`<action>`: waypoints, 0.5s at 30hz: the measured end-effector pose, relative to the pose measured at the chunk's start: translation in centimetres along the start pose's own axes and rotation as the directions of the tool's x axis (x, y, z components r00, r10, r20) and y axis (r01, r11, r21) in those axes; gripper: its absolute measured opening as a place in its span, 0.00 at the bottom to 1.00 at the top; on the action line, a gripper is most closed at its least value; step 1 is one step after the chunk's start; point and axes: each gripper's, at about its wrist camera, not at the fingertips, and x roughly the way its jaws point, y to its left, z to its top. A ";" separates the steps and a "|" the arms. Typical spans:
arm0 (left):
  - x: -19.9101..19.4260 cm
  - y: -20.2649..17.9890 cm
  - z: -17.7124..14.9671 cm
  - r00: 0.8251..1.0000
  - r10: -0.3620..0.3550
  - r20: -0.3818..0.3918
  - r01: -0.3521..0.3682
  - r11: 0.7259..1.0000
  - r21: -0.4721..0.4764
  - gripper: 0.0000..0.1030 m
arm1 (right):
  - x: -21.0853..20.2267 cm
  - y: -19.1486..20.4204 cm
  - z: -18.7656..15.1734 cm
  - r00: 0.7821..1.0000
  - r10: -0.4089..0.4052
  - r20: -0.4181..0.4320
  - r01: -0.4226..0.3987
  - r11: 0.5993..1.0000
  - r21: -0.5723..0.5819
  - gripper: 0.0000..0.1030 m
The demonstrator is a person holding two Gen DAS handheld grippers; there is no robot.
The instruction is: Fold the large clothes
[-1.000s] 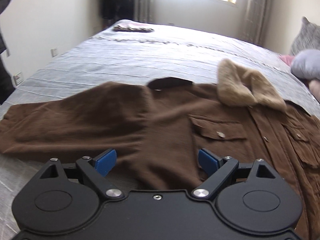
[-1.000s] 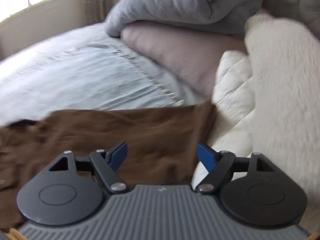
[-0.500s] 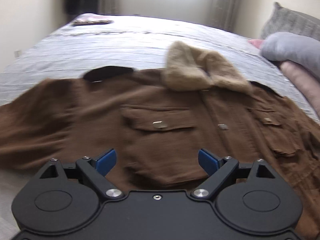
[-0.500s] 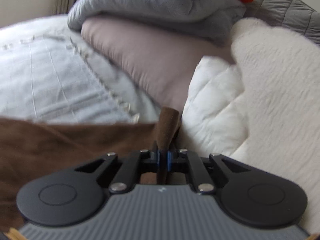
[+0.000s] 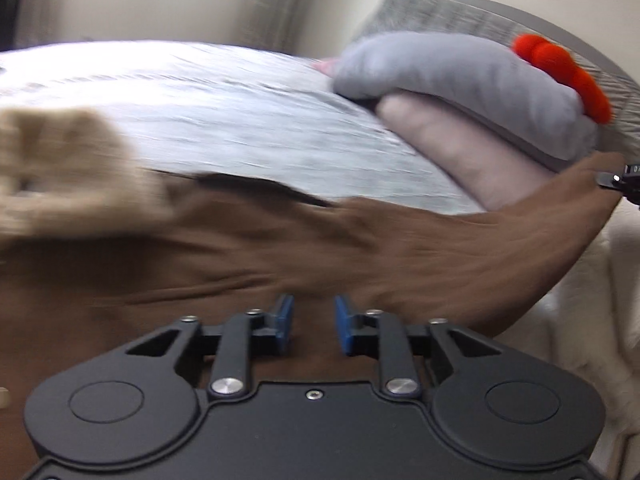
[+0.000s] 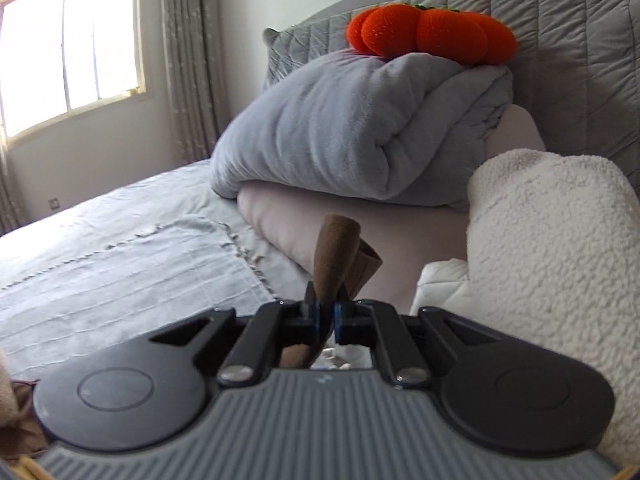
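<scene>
Lifted now, the brown jacket (image 5: 248, 264) sleeve stays pinched in the right gripper (image 6: 324, 316); left gripper (image 5: 310, 328) half-closed above it.

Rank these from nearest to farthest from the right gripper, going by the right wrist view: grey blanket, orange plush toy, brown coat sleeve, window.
1. Brown coat sleeve: pinched in the right gripper.
2. Grey blanket: straight ahead, folded on a pink pillow.
3. Orange plush toy: on top of the blanket, by the headboard.
4. Window: far left wall.

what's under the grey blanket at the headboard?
A pale pink pillow lies under the grey blanket, with an orange plush on top. Anything further beneath is covered.
</scene>
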 end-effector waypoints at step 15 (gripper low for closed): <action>-1.1 -4.7 -1.3 0.976 -0.202 -0.085 0.205 0.978 0.038 0.48 | -5.6 7.2 1.4 0.951 0.308 -0.039 -0.310 0.947 -0.083 0.05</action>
